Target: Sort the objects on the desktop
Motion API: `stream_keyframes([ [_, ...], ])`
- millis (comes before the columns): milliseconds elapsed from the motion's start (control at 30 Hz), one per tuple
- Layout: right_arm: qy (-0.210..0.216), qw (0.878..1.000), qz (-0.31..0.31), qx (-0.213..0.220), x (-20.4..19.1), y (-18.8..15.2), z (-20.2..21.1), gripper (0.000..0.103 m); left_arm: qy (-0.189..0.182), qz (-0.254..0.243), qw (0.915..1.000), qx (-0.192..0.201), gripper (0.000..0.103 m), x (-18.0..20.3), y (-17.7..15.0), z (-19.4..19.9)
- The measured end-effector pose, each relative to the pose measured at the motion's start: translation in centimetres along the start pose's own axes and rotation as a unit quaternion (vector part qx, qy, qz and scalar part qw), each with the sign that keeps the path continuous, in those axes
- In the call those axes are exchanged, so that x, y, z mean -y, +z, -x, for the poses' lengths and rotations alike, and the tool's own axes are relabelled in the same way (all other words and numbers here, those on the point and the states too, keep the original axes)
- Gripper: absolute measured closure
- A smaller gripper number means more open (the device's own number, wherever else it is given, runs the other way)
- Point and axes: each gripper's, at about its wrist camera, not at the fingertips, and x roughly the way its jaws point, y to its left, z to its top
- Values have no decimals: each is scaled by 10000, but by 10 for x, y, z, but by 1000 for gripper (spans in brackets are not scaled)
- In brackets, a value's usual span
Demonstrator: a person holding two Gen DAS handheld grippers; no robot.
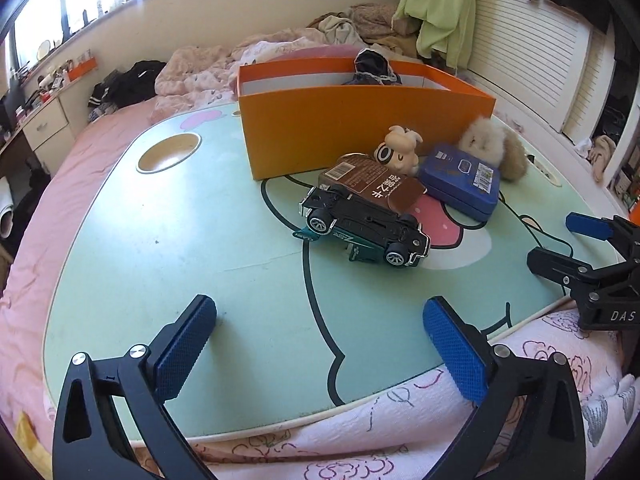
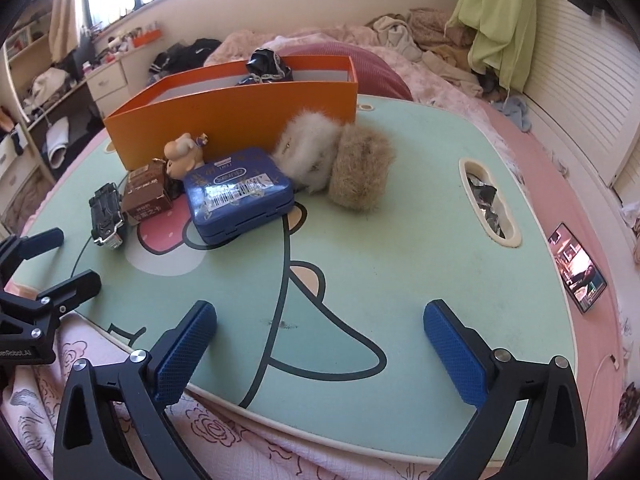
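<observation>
On the mint-green lap table (image 1: 180,240) (image 2: 400,240) lies a cluster of objects: an overturned toy car (image 1: 364,228) (image 2: 106,210), a brown carton (image 1: 368,182) (image 2: 146,194), a small beige figurine (image 1: 400,148) (image 2: 184,154), a blue tin (image 1: 462,180) (image 2: 240,192) and a white-and-tan furry toy (image 1: 494,146) (image 2: 336,160). Behind them stands an orange box (image 1: 360,128) (image 2: 232,112) holding something dark. My left gripper (image 1: 320,344) (image 2: 60,256) is open over the table's near edge, nothing between its blue pads. My right gripper (image 2: 320,344) (image 1: 560,240) is open too, empty, right of the left one.
The table rests on a bed with pink bedding (image 1: 100,136). It has a round cup hole (image 1: 168,154) and an oblong slot (image 2: 490,204) with foil scraps. A lit phone (image 2: 578,268) lies on the bed at right. A thin dark cable (image 1: 536,228) runs near the tin.
</observation>
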Motion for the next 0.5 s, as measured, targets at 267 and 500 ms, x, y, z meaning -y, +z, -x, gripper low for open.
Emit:
stream_keyframes([
  [267,-2,10000,-3,0,0,-1,1,0,1,3,10000,-2,0,0,0,0],
  [500,-9,10000,-8,3,-1,-1,1,0,3,2,10000,-2,0,0,0,0],
])
